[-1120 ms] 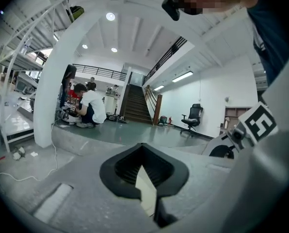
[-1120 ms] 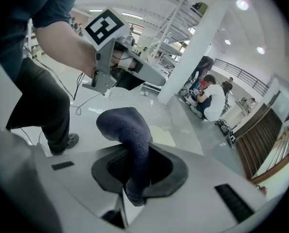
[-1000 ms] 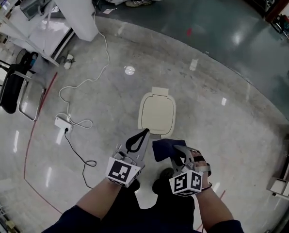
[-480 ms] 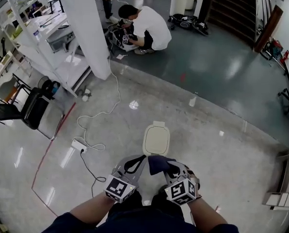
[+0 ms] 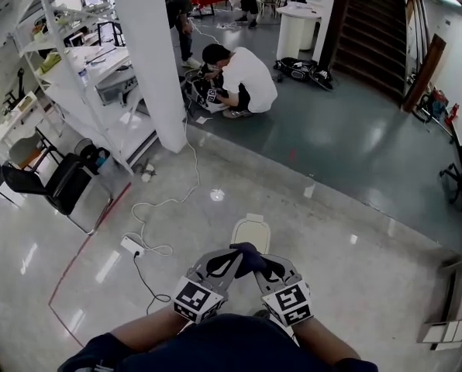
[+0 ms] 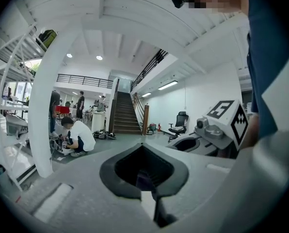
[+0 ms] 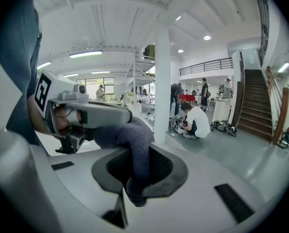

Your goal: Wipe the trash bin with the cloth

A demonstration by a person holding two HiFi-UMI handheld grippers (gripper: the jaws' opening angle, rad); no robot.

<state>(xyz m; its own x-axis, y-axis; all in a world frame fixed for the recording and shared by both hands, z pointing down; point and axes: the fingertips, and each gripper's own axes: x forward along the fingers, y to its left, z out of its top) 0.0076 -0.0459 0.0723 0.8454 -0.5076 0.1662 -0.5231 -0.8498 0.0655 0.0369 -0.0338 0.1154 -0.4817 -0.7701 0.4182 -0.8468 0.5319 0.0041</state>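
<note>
Open floor (image 5: 355, 208) round bin (image 5: 250, 231); cloth (image 5: 247, 257) in L gripper (image 5: 232, 256), R gripper (image 5: 260, 262)

Bunched dark blue cloth (image 5: 247, 258) held up near closed cream trash bin (image 5: 250, 229).

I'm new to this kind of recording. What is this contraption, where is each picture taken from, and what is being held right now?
There is no robot here. A person holds a hand tool with tongs in each hand, and the marker cubes are part of those tools. The head view comes from a camera on the person's head, looking down. The other two views come from cameras riding on each tool, looking along its tongs. The right gripper has its tongs closed on a dark blue cloth. The left gripper has its tongs together too and seems to pinch the cloth's other end. Just beyond them a cream-lidded trash bin stands on the shiny floor, with a white power strip to its left.
</note>
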